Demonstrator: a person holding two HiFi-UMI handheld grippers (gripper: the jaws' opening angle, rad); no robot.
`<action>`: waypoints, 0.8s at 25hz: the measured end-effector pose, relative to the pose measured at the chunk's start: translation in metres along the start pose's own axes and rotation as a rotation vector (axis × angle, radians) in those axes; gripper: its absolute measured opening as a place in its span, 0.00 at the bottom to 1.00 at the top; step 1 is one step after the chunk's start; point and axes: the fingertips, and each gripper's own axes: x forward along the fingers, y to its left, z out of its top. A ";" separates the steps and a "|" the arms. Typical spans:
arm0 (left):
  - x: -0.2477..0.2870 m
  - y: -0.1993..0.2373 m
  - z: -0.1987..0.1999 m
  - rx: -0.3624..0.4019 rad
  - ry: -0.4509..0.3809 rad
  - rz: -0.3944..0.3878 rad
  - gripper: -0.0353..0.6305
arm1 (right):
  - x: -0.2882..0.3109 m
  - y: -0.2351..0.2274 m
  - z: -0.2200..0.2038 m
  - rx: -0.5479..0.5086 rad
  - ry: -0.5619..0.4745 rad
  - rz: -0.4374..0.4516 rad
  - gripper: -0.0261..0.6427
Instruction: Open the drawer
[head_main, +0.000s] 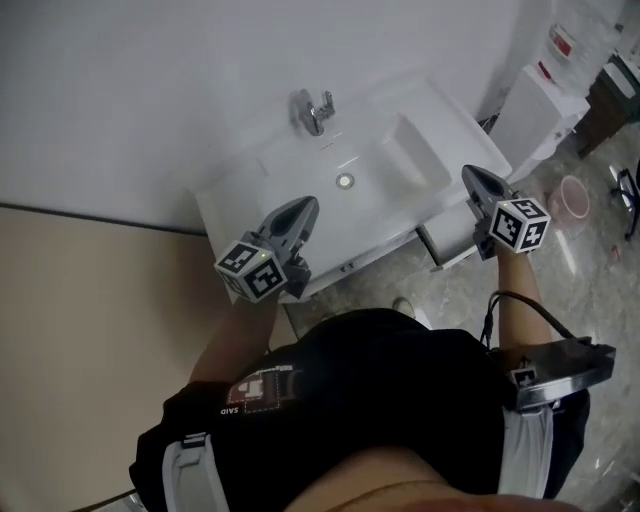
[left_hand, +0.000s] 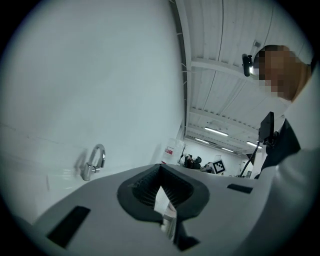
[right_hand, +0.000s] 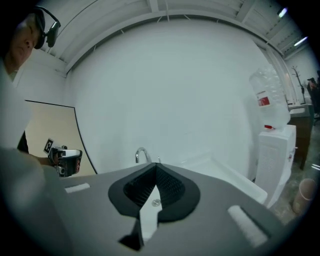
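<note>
Where the person's black shirt (head_main: 380, 400) fills the bottom of the head view, both arms reach forward over a marble-look floor (head_main: 590, 290). Left gripper (head_main: 306, 205): jaws closed tip to tip, nothing between them, held over the front edge of a white washbasin (head_main: 300, 165). Right gripper (head_main: 470, 173): jaws likewise closed and empty, held over the basin's right end. Both gripper views look level at the wall, above the basin. Drawer (head_main: 452, 238): white, under the basin's right end, standing out from the cabinet front, lower in the picture than the right gripper; neither gripper is on it. Further on, a drain (head_main: 345, 181) in the bowl, then a chrome tap (head_main: 313, 110) at the back rim. Pale wall (head_main: 150, 90) behind. Far right: a white water dispenser (head_main: 545, 110), with a pink tub (head_main: 572, 197) on the floor nearby.
</note>
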 end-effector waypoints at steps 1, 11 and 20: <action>-0.013 0.009 0.007 -0.002 -0.018 0.024 0.04 | 0.010 0.011 0.007 -0.013 -0.001 0.020 0.04; -0.137 0.065 0.068 0.024 -0.186 0.235 0.04 | 0.091 0.136 0.052 -0.138 0.020 0.236 0.04; -0.224 0.086 0.077 0.036 -0.275 0.398 0.04 | 0.140 0.220 0.070 -0.202 0.001 0.380 0.04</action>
